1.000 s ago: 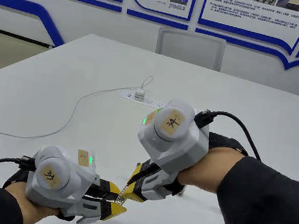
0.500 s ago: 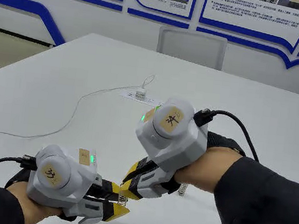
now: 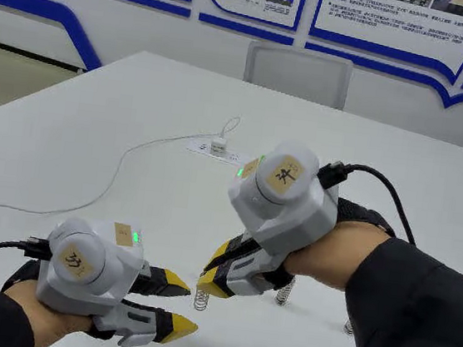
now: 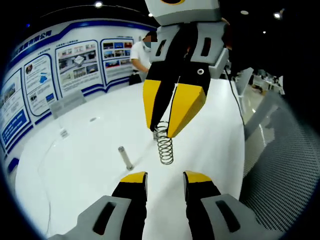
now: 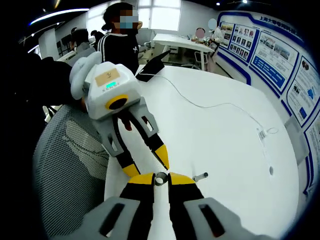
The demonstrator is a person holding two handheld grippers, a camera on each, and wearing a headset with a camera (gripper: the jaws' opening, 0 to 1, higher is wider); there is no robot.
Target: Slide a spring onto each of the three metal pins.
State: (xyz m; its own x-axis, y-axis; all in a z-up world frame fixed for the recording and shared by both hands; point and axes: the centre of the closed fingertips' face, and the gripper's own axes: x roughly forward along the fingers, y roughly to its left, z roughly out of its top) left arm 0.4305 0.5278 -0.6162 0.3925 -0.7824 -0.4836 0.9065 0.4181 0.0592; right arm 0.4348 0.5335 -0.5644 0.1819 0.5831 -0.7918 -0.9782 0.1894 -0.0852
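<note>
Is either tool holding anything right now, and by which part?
The right tool pinches a spring by its top coils. The left tool is open and holds nothing.

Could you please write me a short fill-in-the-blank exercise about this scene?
1. The right hand-held gripper pinches a coiled ____.
2. The left hand-held gripper is not shut but ____.
3. The bare pin stands on the ____ table.
Missing words: spring; open; white.
</note>
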